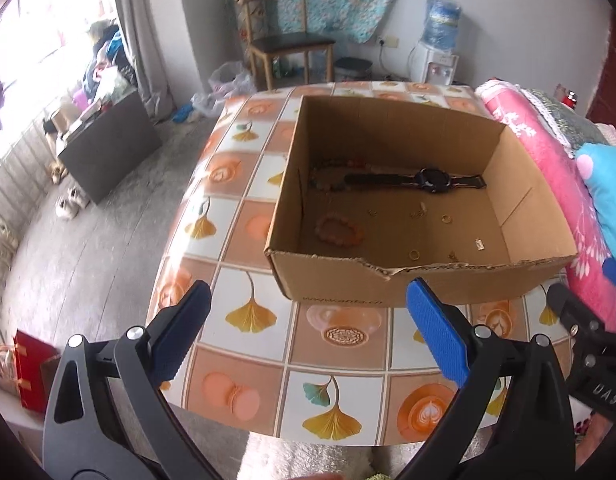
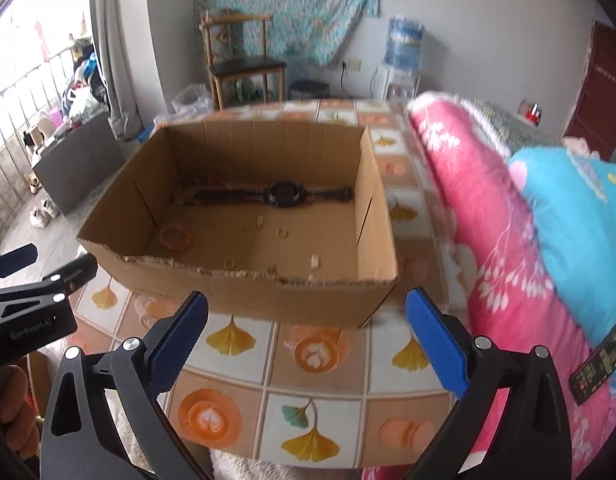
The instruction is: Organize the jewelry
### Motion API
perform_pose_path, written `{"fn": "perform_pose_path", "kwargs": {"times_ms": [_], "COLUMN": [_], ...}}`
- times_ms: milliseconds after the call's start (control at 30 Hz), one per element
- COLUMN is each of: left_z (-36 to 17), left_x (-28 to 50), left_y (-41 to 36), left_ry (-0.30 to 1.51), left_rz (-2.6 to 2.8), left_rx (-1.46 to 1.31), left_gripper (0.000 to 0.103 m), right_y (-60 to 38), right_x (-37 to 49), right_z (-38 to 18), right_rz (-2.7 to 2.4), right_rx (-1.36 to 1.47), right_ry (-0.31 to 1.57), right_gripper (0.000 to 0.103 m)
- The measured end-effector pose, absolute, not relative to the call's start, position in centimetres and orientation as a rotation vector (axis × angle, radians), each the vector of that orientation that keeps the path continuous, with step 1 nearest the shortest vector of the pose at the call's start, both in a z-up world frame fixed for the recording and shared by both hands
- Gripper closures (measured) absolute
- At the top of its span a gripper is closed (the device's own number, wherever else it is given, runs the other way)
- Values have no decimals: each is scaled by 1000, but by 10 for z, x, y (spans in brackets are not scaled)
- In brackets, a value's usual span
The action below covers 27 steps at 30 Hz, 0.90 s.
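Nearest to us were the blue-padded fingers of our left gripper (image 1: 308, 300), spread wide with nothing between them, held back over the near part of the table. Our right gripper (image 2: 306, 310) stood the same way, jaws well apart and empty. We judged both were kept clear and open so we could look over the contents before choosing a piece.

Jewelry lay scattered on the floor of the open brown cardboard box (image 1: 331, 284), which kept the small pieces from rolling off. A black wristwatch with its strap laid out flat (image 1: 429, 181) ran along the far wall. To its left lay a string of mixed-coloured beads (image 1: 327, 178), touching the strap's end. Nearer, by the left wall, sat an orange beaded bracelet (image 1: 339, 230), closed in a ring. Several small gold rings (image 1: 445, 219) and tiny metal bits were strewn apart across the middle and near floor; their exact kinds were too small to tell.

Beneath the box was the table with its tile-patterned cloth of ginkgo leaves and coffee cups (image 1: 244, 320). A pink floral quilt (image 2: 487, 240) pressed along the table's right side.
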<state>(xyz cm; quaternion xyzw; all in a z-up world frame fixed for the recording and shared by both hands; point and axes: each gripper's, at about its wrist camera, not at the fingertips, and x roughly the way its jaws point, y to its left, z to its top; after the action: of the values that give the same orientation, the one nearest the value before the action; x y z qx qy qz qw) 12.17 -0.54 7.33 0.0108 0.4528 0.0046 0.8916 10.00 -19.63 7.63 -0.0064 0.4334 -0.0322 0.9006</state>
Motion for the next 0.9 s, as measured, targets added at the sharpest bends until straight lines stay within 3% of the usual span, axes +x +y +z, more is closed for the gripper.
{"fn": "perform_pose_path", "kwargs": {"times_ms": [267,900], "left_z": [52,46], "left_x": [131,151], "left_y": [-6,-25], "left_ry": [1026,1064], "left_rz": [7,-52], "left_rx": [-2,36], "left_gripper": [8,8], "right_y": [-195,-200], "right_x": [119,132], "right_z": [46,39], "right_rz": [-40,-101], "right_rx": [61,11], "right_ry": [1065,1078], "right_gripper": [6,6]}}
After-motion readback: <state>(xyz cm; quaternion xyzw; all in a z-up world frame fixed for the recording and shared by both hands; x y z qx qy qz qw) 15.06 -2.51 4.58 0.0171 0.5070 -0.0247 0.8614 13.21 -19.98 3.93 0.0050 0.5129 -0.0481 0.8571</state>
